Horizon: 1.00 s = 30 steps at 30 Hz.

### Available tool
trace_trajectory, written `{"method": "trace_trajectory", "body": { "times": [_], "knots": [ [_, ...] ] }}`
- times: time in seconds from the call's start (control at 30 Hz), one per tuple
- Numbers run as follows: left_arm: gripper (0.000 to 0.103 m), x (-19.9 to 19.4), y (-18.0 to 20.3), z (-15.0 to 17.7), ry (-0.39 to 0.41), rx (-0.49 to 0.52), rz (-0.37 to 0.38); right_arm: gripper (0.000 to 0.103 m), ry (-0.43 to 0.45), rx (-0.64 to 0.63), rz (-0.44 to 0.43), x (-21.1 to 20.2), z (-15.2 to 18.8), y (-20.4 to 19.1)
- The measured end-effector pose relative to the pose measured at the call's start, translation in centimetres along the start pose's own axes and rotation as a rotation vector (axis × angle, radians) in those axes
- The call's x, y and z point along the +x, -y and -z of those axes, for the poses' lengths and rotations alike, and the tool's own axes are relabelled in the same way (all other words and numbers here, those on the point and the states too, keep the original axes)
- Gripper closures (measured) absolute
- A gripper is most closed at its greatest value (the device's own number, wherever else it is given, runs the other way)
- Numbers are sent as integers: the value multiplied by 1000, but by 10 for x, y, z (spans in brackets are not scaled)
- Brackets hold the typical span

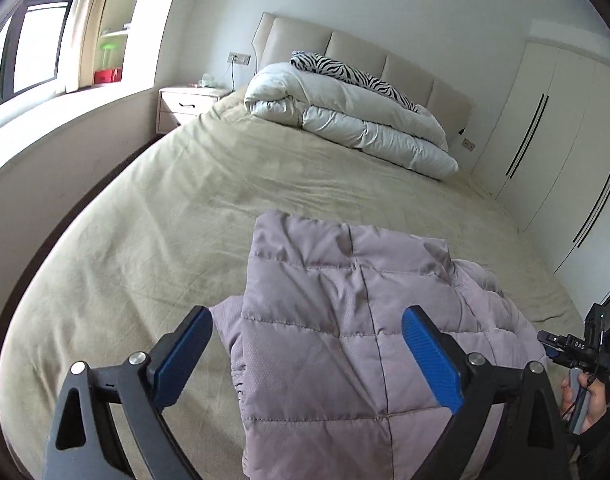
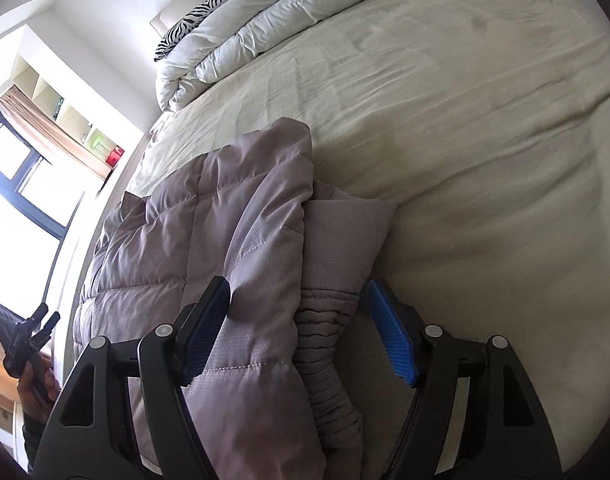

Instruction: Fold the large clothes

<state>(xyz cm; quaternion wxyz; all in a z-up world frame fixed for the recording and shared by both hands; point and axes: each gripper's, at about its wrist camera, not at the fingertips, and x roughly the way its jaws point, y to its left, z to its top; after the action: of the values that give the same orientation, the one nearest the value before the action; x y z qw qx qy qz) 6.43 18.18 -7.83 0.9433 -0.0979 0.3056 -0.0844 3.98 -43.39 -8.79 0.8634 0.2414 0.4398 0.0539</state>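
Note:
A mauve quilted puffer jacket [image 1: 345, 320] lies folded into a thick bundle on the near part of the bed [image 1: 185, 208]. My left gripper [image 1: 305, 324] is open, its blue-padded fingers straddling the bundle's left half from just above. In the right wrist view the jacket [image 2: 225, 248] shows a ribbed cuff [image 2: 329, 356] at its near right edge. My right gripper [image 2: 299, 300] is open, its fingers on either side of the cuff and the bundle's right edge. The right gripper also shows at the left wrist view's right edge [image 1: 561, 344], held in a hand.
A folded white duvet [image 1: 345, 116] with a zebra-print pillow [image 1: 353, 76] lies against the headboard. A nightstand [image 1: 185, 104] stands left of the bed under the window. White wardrobe doors [image 1: 565, 152] line the right wall.

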Motion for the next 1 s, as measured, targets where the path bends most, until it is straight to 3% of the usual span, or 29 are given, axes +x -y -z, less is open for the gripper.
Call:
{"method": "trace_trajectory", "body": {
  "times": [0.13, 0.23, 0.3, 0.4, 0.53, 0.67, 0.77, 0.87, 1.0],
  "knots": [
    [0, -48, 43, -12, 216, 154, -118, 32, 174, -89, 113, -47, 4, -21],
    [0, -78, 71, -19, 353, 209, -177, 31, 332, -192, 180, -85, 12, -53],
    [0, -95, 88, -21, 425, 231, -246, 20, 429, -246, 193, -107, 13, -75],
    [0, -107, 108, -29, 442, 264, -314, 3, 575, -300, 201, -140, 18, -106],
    [0, -124, 119, -36, 436, 181, -409, 0, 734, -332, 269, -176, 21, -146],
    [0, -123, 122, -34, 326, 121, -308, 0, 696, -360, 179, -203, 14, -176],
    [0, -113, 134, -23, 250, 147, -308, 0, 591, -356, 135, -212, 12, -193],
    [0, -92, 140, -7, 146, 150, -277, 0, 448, -330, 156, -202, 16, -207],
    [0, -56, 137, 19, -10, 108, -234, 0, 321, -354, 256, -173, 44, -220]
  ]
}}
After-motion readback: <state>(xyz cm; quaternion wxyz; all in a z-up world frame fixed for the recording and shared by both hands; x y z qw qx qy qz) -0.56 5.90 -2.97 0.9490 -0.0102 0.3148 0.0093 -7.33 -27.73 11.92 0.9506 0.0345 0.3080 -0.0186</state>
